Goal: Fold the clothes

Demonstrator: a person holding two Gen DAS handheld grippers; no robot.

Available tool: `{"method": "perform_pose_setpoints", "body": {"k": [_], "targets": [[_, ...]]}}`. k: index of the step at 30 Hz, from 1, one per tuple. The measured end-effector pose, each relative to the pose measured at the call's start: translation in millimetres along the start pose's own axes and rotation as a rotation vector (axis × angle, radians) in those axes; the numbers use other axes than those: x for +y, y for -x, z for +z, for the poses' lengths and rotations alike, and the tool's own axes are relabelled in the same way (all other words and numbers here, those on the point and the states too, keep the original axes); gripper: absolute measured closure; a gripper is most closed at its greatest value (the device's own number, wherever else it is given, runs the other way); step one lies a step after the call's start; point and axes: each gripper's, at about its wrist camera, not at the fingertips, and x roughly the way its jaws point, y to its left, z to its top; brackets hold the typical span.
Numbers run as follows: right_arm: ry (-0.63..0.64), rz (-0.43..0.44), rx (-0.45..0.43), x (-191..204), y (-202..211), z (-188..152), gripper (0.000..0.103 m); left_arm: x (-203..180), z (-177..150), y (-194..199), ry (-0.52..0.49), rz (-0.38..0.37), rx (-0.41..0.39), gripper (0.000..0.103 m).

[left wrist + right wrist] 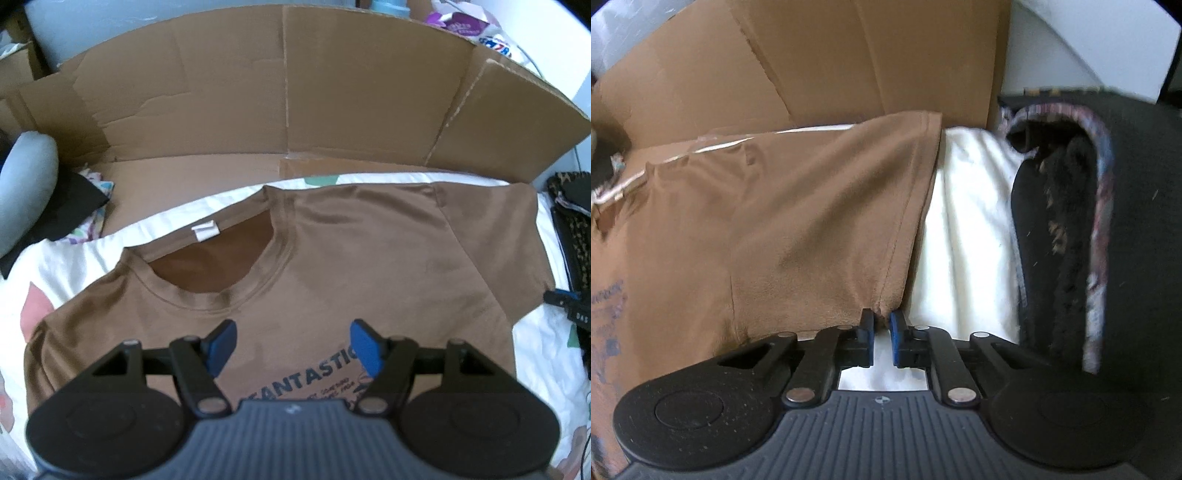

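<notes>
- T-shirt lies flat, print side up, on a white sheet; collar toward the cardboard behind.
- Bare sheet shows along its right side.
- Left hand-held gripper hovers spread wide, empty, over the chest.
- Right hand-held gripper pinches the sleeve hem.

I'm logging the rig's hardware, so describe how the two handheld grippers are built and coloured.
Both match. The left gripper and right gripper each have black linkage arms with silver pivot pins, two round black discs at the base and a grey ribbed body bearing a small round mark. The finger pads are blue. No hand or sleeve shows.
</notes>
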Motion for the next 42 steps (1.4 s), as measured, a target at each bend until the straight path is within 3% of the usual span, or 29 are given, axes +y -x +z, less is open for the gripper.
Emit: {"method": "perform_pose_setpoints", "body": {"k": [7, 10, 15, 19, 24, 33, 37, 41, 42], "targets": [[-0.004, -0.093, 0.085, 1.1, -4.9, -0.9, 0.091, -0.6, -1.7, 5.6, 0.0, -0.002, 0.003, 0.032], [-0.038, -0.096, 0.027, 1.3, 8.7, 0.7, 0.089, 0.6, -3.2, 7.1, 0.004, -0.006, 0.001, 0.032], [0.032, -0.005, -0.112, 14.7, 27.7, 10.2, 0.089, 3.8, -4.4, 6.6, 0.006, 0.001, 0.01, 0.032], [0.098, 0.042, -0.088, 28.7, 9.0, 16.4, 0.089, 6.3, -5.8, 5.5, 0.008, 0.003, 0.02, 0.032], [0.106, 0.005, -0.016, 25.4, -21.3, 16.2, 0.089, 14.9, -7.0, 8.9, 0.03, 0.01, 0.021, 0.032], [0.142, -0.072, 0.021, 21.1, -12.7, 12.2, 0.089, 28.7, -11.9, 18.9, 0.054, 0.056, 0.051, 0.032], [0.064, -0.011, 0.008, 7.2, 10.7, 17.2, 0.088, 34.1, -11.2, 36.1, 0.074, 0.061, 0.028, 0.032], [0.087, 0.067, -0.047, 4.3, 48.2, 26.1, 0.067, 43.3, -2.4, 61.1, 0.101, 0.07, -0.003, 0.032], [0.097, 0.082, -0.055, 4.3, 57.8, 28.7, 0.066, 46.0, -1.4, 74.7, 0.101, 0.076, -0.015, 0.032]]}}
